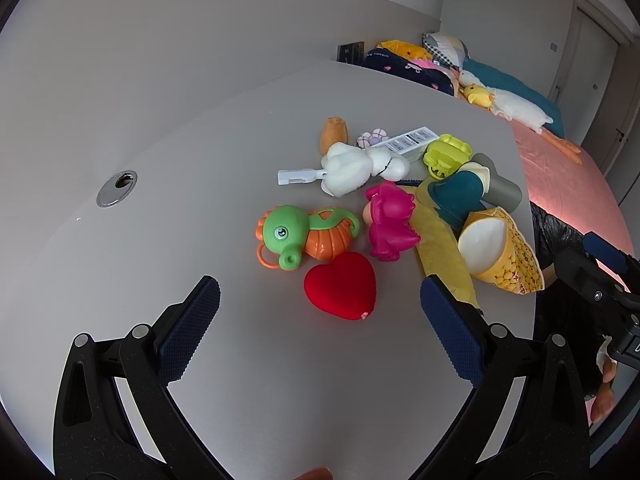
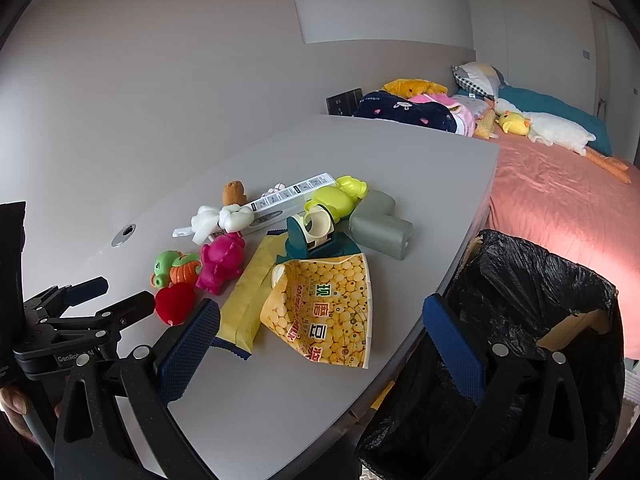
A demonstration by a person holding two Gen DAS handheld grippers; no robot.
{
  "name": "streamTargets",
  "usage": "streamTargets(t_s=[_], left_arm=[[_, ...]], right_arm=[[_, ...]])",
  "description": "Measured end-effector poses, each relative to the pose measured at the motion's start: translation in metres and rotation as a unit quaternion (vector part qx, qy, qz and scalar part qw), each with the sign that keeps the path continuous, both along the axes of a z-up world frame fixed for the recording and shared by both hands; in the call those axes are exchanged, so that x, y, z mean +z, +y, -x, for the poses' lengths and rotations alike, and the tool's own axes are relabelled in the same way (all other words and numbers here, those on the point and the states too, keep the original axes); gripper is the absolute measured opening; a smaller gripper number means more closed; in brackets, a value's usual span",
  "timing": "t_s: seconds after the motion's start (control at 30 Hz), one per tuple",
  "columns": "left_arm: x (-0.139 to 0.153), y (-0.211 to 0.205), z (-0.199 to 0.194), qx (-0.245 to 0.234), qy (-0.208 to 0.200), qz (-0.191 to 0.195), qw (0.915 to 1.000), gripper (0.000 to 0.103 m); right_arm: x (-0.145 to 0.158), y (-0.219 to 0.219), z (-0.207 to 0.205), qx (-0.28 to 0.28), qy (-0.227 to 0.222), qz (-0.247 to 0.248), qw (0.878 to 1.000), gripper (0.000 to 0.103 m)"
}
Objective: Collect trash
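A crushed yellow paper cup printed with beans lies near the table's right edge; it also shows in the left wrist view. A flat yellow wrapper lies beside it, also in the left wrist view. A white printed carton lies further back. A bin lined with a black bag stands beside the table. My left gripper is open above the table, near a red heart. My right gripper is open above the cup.
Toys crowd the grey table: a green seahorse, a pink figure, a white plush, a lime toy, a teal tape dispenser, a grey block. A bed lies behind.
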State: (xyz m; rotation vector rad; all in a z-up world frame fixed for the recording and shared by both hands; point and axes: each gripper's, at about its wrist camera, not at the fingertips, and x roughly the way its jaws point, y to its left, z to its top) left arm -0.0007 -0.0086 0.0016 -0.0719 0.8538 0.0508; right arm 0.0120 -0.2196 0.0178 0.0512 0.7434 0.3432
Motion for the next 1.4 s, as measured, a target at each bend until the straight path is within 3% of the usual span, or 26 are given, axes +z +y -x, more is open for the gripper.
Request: streamTargets(t_s=[1.4], left_arm=[[0.0, -0.0036, 0.0011, -0.008, 0.001, -0.001, 1.0, 0.097]], right_arm=[[-0.0005, -0.0077, 0.0006, -0.008, 0.003, -0.001, 1.0, 0.101]])
